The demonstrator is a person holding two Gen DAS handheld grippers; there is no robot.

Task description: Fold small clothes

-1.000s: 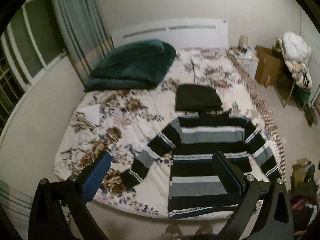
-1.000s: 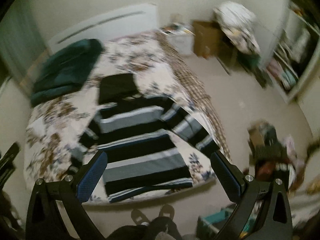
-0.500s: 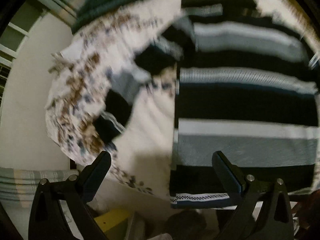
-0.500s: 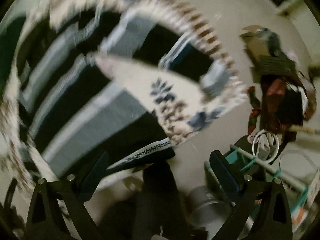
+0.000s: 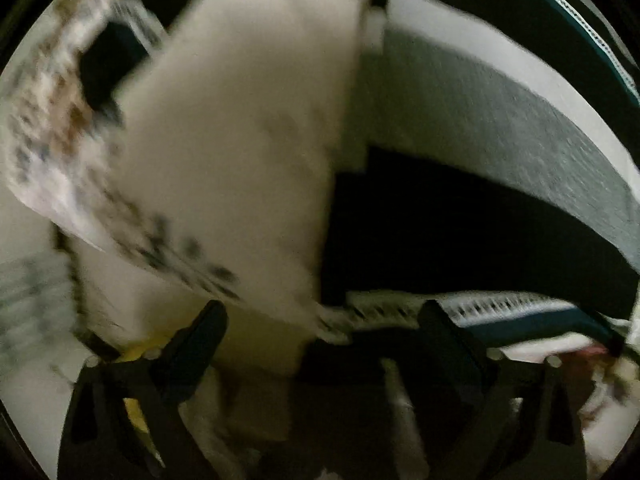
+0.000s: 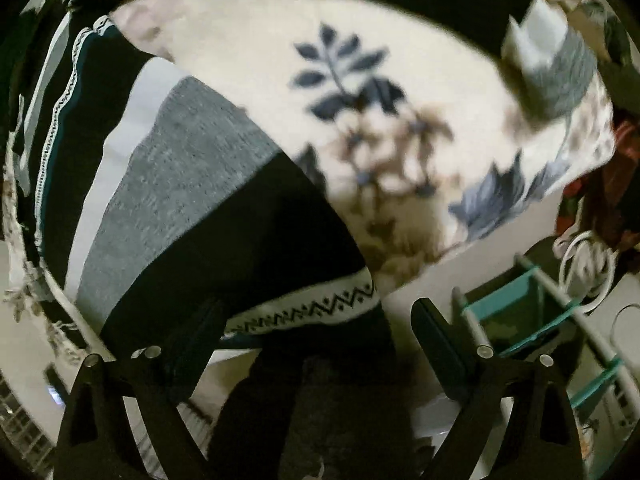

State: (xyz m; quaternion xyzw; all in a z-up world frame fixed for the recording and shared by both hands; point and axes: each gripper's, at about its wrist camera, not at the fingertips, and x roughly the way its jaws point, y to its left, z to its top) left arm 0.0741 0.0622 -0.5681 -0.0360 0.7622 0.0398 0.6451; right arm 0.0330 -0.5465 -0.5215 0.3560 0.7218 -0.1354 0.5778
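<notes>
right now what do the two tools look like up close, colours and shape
Both look alike: the left tool and the right tool are matt black frames, each with two flat, paddle-shaped fingers angling inward from wide triangular arms with cut-out openings. Small round silver fasteners sit at the finger bases. In this dim, blurred light the finger pads read as very dark blue-black. No cables, markings or sleeves show.

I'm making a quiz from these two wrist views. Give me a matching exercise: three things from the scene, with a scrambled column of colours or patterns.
Things:
1. sweater
2. bedsheet
3. rack

Descriptions:
A. teal bars
B. black, grey and white stripes with a zigzag hem
C. cream with blue and brown floral print

Pairs: 1-B, 2-C, 3-A
</notes>
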